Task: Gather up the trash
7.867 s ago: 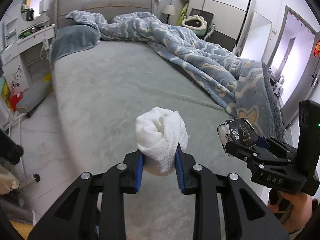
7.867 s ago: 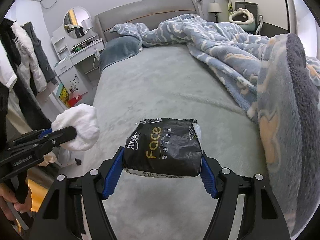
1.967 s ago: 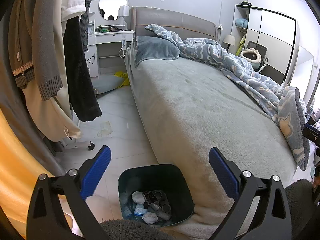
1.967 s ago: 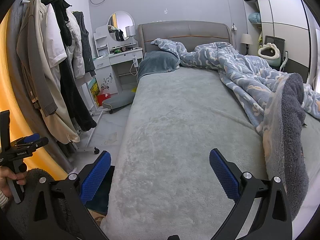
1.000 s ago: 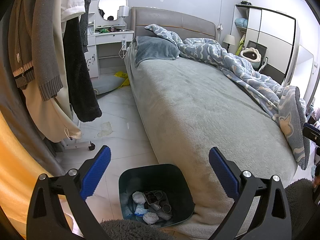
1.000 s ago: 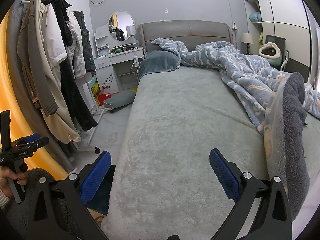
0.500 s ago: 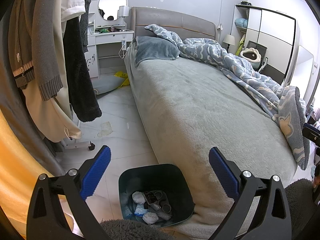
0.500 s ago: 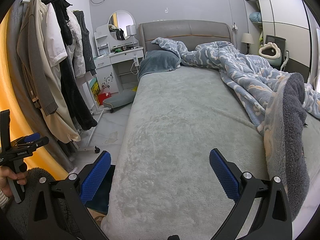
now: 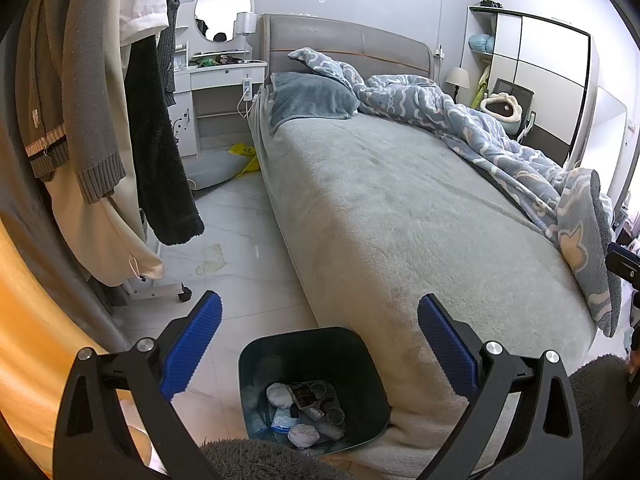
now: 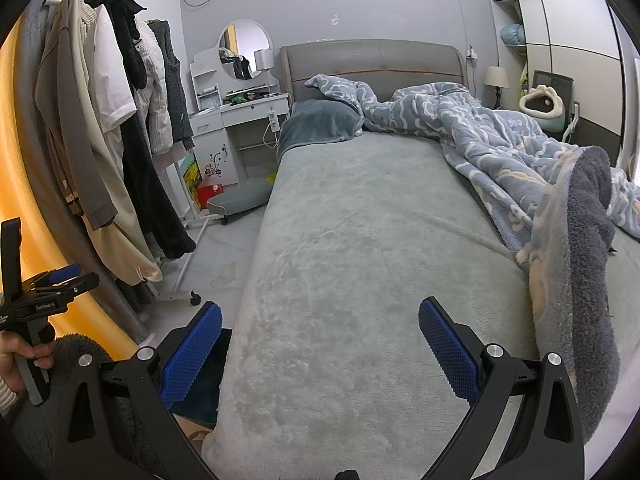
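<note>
A dark green trash bin point(image 9: 362, 346) stands on the floor at the foot corner of the bed point(image 9: 400, 216). Inside it lie a white tissue wad point(image 9: 280, 394), a black tissue packet point(image 9: 306, 394) and other scraps. My left gripper point(image 9: 318, 344) hangs wide open and empty above the bin. My right gripper point(image 10: 320, 344) is wide open and empty over the grey bed cover point(image 10: 360, 260). The bin's edge point(image 10: 208, 384) shows behind the right gripper's left finger. The left gripper also shows at the left of the right wrist view point(image 10: 60, 280).
A blue patterned duvet point(image 10: 520, 168) is bunched along the bed's right side. A clothes rack with coats point(image 10: 120, 152) stands left of the bed. A white dressing table point(image 10: 240, 120) stands by the headboard. A small stain or scrap point(image 9: 212, 258) lies on the tiled floor.
Both grippers held trash several seconds ago, the left a white tissue wad, the right a black tissue packet. Both now stand open and empty, and nothing has moved over the last two seconds.
</note>
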A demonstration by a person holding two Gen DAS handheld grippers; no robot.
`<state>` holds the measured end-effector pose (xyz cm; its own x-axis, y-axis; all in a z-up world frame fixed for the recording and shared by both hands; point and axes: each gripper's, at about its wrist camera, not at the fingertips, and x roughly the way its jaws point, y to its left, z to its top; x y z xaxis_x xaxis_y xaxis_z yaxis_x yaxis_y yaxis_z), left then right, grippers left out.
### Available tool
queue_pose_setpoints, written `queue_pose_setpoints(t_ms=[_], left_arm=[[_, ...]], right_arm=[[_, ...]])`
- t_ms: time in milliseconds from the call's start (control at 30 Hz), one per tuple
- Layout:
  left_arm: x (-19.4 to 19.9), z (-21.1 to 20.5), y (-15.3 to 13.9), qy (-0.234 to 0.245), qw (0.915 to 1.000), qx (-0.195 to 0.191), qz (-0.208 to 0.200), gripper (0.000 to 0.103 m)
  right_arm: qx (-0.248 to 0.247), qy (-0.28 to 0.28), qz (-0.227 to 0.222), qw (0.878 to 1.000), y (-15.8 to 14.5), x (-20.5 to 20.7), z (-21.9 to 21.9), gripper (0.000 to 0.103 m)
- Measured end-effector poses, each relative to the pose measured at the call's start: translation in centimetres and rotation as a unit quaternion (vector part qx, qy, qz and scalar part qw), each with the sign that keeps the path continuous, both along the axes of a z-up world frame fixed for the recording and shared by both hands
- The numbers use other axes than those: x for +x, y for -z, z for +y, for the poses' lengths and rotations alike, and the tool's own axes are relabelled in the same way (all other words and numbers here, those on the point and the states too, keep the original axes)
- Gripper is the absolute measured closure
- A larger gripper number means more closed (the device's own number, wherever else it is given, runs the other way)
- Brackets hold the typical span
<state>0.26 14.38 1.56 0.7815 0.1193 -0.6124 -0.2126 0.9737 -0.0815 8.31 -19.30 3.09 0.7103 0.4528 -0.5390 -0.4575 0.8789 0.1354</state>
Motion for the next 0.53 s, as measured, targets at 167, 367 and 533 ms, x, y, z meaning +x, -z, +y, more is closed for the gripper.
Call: queue_pose_setpoints(t_ms=[167, 367, 533], left_arm=[[0.01, -0.04, 0.0, 0.0, 1.0, 0.0, 0.0, 0.003], [0.0, -0.13, -0.02, 0.0, 1.0, 0.001, -0.001, 0.003], [-0.05, 0.23, -0.02, 0.003, 1.0, 0.005, -0.002, 0.003]], right_arm=[[-0.001, 0.0, 0.0, 1.0, -0.03, -0.05, 0.04, 0.003], [0.0, 0.001, 0.0, 1.0, -0.05, -0.07, 0.09, 0.003], [-0.001, 0.001, 0.0, 1.0, -0.07, -0.08, 0.11, 0.003]])
